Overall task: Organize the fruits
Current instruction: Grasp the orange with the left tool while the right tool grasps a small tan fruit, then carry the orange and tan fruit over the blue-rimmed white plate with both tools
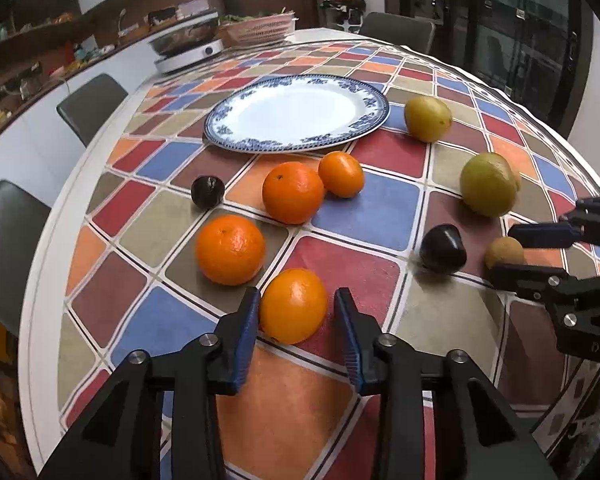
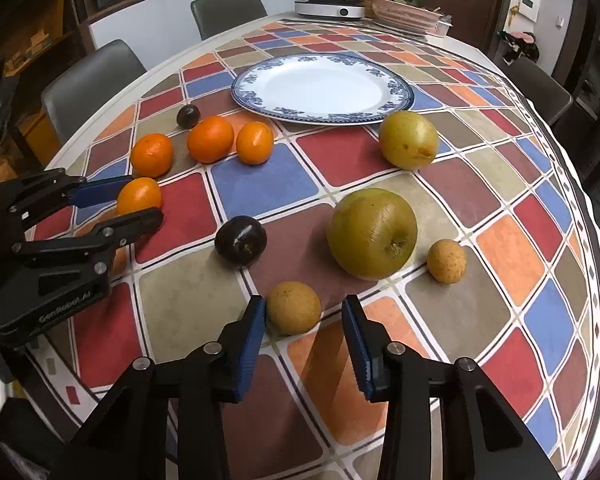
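Fingers of the left gripper (image 1: 296, 312) are standing spread to either side of the nearest orange (image 1: 293, 305); the left pad is touching or nearly touching its skin, the right pad is showing a clear gap, so nothing is being gripped yet. Fingers of the right gripper (image 2: 304, 320) are likewise parted around a small brown fruit (image 2: 293, 307), the left pad close against it, the right pad well apart.

Taking the plate (image 1: 370, 118) as landmark: it is lying bare, and every fruit is sitting on the tablecloth (image 1: 360, 208) on the near side of it. The orange is lying straight ahead between the left fingers, the farthest orange from the plate. The brown fruit is lying straight ahead of the right fingers, off to the plate's right-near side, beyond the dark plum (image 2: 241, 241).

Judgement: both fruits are roundish, so no long axis is governing; each gripper is only needing to close before carrying plateward.
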Tool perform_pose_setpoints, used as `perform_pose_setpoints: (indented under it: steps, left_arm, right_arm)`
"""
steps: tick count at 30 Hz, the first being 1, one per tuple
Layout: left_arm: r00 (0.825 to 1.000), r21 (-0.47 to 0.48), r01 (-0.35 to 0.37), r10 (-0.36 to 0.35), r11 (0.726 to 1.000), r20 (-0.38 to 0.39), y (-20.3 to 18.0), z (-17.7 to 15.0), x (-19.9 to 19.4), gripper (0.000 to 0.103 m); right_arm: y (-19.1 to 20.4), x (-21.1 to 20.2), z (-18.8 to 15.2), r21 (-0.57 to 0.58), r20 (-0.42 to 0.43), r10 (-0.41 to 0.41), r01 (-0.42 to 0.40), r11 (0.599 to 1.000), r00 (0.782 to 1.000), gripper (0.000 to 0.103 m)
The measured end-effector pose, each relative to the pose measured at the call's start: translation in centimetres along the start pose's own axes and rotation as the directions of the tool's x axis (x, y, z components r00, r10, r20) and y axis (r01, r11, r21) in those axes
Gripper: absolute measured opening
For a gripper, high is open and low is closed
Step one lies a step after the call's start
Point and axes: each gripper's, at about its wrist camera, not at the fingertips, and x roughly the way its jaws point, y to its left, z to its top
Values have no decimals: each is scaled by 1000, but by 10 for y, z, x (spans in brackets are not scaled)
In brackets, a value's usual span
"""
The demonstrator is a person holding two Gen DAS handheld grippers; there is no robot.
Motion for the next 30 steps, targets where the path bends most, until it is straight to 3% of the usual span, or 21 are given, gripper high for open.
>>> perform_pose_setpoints:
  steps: [5, 15, 30]
  left_arm:
    - [1000, -21, 18, -18, 1000, 2, 0, -1, 1, 34]
    - [998, -38, 43, -42, 998, 39, -10, -3, -22, 33]
    - [991, -53, 11, -4, 999, 130, -20, 17, -68, 33]
  right_arm:
    - [2, 0, 0, -10, 4, 22, -22, 1000, 1000, 29]
    - [-3, -12, -1, 11, 50, 62, -63, 998, 997, 29]
    - [-7, -50, 17, -54, 184, 116, -108, 993, 976, 29]
